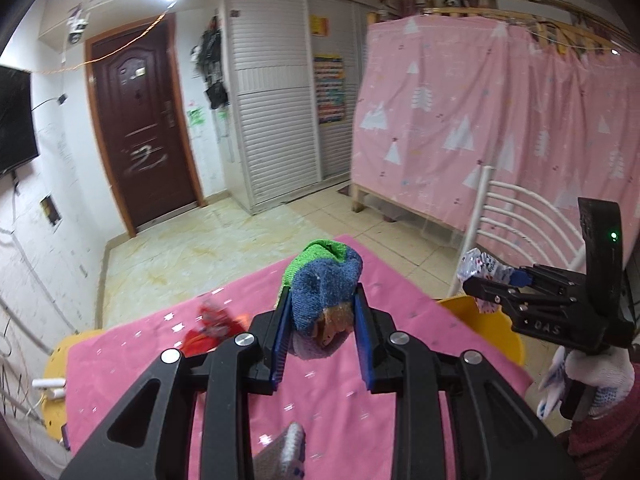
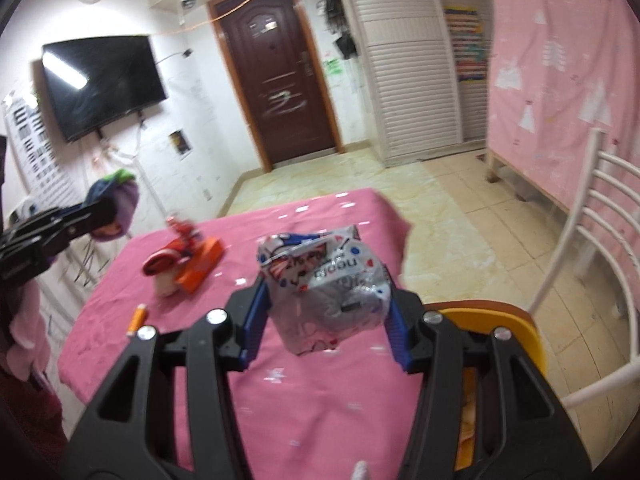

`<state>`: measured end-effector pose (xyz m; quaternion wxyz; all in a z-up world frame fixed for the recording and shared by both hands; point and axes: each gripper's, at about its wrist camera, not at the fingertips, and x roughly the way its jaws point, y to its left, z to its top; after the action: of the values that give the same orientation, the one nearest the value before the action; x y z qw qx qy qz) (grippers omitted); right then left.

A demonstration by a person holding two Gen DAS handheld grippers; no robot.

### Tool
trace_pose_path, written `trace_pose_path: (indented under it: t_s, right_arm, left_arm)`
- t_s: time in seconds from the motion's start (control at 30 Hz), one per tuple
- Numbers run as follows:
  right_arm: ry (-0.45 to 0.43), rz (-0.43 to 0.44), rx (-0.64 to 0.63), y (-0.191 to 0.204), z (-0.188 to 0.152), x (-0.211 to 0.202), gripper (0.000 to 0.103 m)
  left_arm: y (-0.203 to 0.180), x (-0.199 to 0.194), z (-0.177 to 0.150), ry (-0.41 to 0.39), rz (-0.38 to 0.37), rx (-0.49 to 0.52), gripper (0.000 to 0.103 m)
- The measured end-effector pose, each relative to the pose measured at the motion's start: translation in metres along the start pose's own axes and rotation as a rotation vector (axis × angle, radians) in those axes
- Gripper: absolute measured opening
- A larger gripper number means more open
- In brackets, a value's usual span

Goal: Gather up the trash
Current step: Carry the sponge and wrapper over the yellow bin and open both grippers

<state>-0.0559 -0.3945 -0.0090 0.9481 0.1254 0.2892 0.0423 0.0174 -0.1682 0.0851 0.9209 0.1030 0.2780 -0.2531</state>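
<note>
Both sets of jaws are clenched on loads: the left gripper grasps a bundled cloth at frame centre, and the right gripper grasps a crumpled wrapper, also centre, both lifted above the pink tablecloth. The step looks like carrying these 2 items to the yellow bin at lower right. Keep the squeeze steady, bring each load fully over the rim, then let go 1 at a time. The bin's inside is hidden; the red and orange clutter at centre left is too blurred to identify.
</note>
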Motion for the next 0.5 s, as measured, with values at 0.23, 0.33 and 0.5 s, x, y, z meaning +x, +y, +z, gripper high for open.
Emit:
trace_pose_path:
  t_s: [0.23,0.33,0.5]
  right_arm:
    - [-0.012,-0.085,0.065,-0.050,-0.004,-0.015,0.050]
    - [-0.009,-0.109,0.080,-0.065,-0.008,-0.017,0.050]
    - [0.030,-0.132,0.100,-0.087,-0.015,-0.012,0.062]
  left_arm:
    - [-0.052,0.019,0.017,0.005,-0.082,0.057,0.021]
    - [-0.073,0.030,0.023,0.013,-0.114,0.078,0.021]
    - [-0.105,0.047,0.030,0.033,-0.164,0.100,0.021]
